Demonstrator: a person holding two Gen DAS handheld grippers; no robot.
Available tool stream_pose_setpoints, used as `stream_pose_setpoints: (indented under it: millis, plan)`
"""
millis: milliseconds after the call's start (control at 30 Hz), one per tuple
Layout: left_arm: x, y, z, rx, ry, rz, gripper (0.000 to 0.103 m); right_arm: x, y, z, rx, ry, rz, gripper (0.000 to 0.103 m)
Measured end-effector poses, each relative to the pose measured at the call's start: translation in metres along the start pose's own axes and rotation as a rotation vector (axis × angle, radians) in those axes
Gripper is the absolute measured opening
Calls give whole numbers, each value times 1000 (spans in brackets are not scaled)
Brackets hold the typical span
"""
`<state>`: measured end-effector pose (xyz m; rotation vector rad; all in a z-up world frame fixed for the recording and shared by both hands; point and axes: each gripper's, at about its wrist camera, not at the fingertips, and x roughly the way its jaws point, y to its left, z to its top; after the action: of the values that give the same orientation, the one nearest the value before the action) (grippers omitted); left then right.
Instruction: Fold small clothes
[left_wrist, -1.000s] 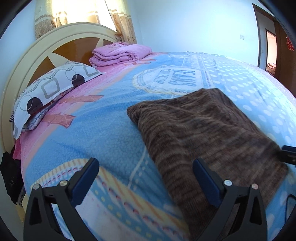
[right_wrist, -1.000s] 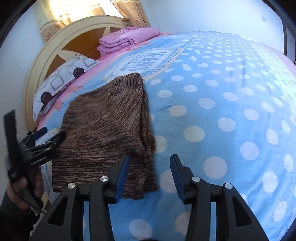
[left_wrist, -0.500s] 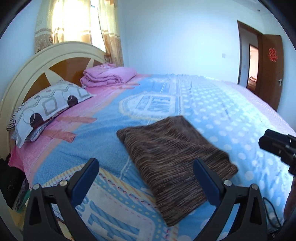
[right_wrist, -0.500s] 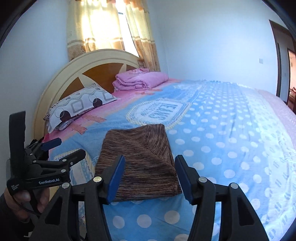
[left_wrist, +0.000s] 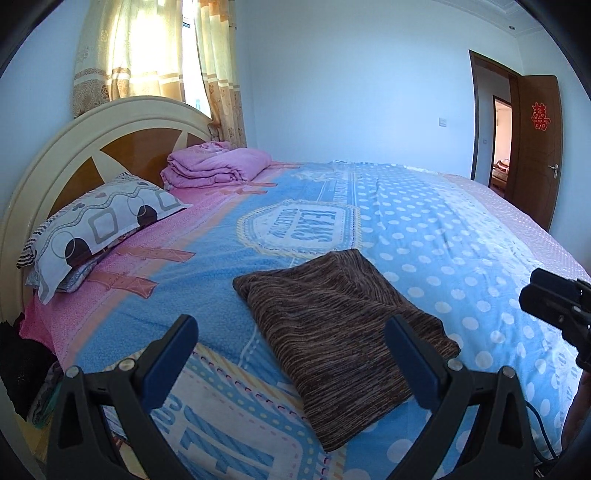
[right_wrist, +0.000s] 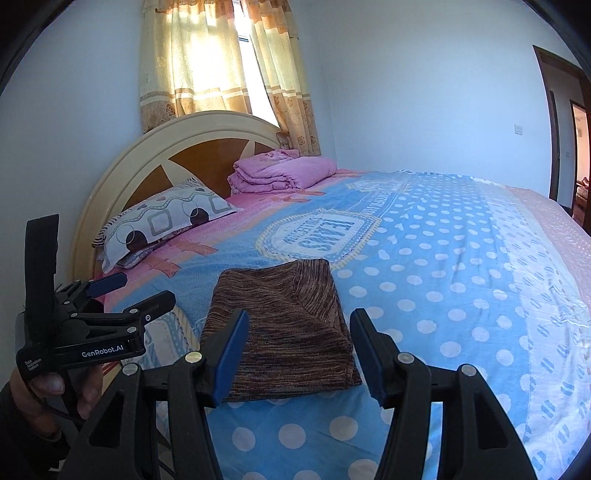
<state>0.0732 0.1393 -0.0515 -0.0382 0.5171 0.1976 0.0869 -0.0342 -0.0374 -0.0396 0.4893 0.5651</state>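
- The left gripper (left_wrist: 291, 354) hangs above the near edge of the bed with its blue-padded fingers (left_wrist: 170, 360) spread wide apart and nothing between them.
- The right gripper (right_wrist: 299, 354) also stands with its jaws apart and empty, raised off the bed just short of the garment.
- In the right wrist view the left gripper's body reads "GenRobot.AI", with a small side label too fine to read.
- The folded brown knit garment (left_wrist: 340, 332) lies flat near the bed's near edge, touching neither gripper.
- The bed (left_wrist: 443, 236) carries a blue polka-dot blanket with a printed badge (left_wrist: 299, 229); its lettering is upside down and not clearly legible.
- Toward the head edge lie a patterned pillow (left_wrist: 96, 229) and a folded pink quilt (left_wrist: 218, 166), both against the rounded cream-and-brown headboard (left_wrist: 122, 147).
- Behind the headboard hang sunlit yellow curtains (left_wrist: 155, 55); the walls are pale blue.
- At the far right, a brown door (left_wrist: 535, 147) stands open and bears a red paper character (left_wrist: 540, 116).
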Motion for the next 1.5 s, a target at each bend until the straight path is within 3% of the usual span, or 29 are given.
stream_pose_setpoints:
  millis: [1133,1500]
  plan:
    - [0,3,-1,7,6,-5,103,-14,13,-3,-28,-45,14,63]
    - [-2,6,2,17,-2,25,103,-19,17,-2,-42,-67,17,64]
